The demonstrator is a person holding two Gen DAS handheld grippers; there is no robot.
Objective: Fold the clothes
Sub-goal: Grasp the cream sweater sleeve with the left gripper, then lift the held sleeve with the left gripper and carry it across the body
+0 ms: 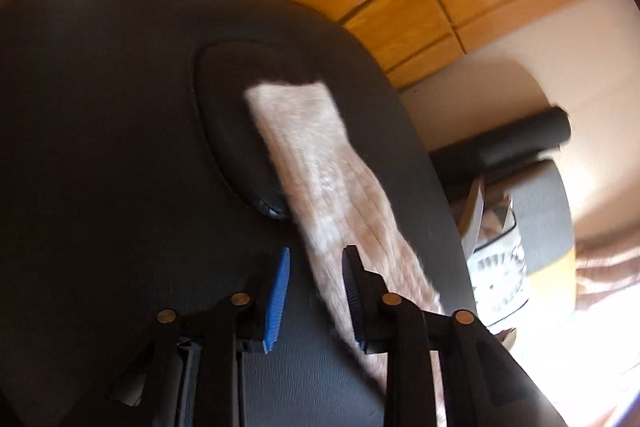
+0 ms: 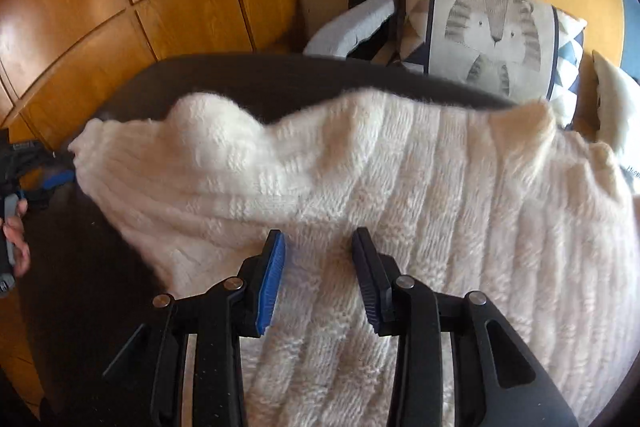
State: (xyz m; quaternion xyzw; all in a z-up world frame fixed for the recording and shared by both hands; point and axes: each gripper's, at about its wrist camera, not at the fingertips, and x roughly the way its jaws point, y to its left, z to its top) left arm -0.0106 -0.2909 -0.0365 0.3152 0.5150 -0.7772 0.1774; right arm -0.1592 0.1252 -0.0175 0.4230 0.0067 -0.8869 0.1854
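A white knitted sweater (image 2: pixel 360 179) lies spread on a dark table (image 2: pixel 80 287), its body toward the table's right side and far edge, one part reaching left across the top. The right gripper (image 2: pixel 318 279) hangs over the knit — jaws apart, nothing pinched between them. The left gripper (image 1: pixel 316 291) is over the dark top beside a strip of the sweater (image 1: pixel 320 171); its jaws are parted too, gripping nothing. Beyond the far edge sits a cushion (image 2: pixel 492 35) with a tiger print.
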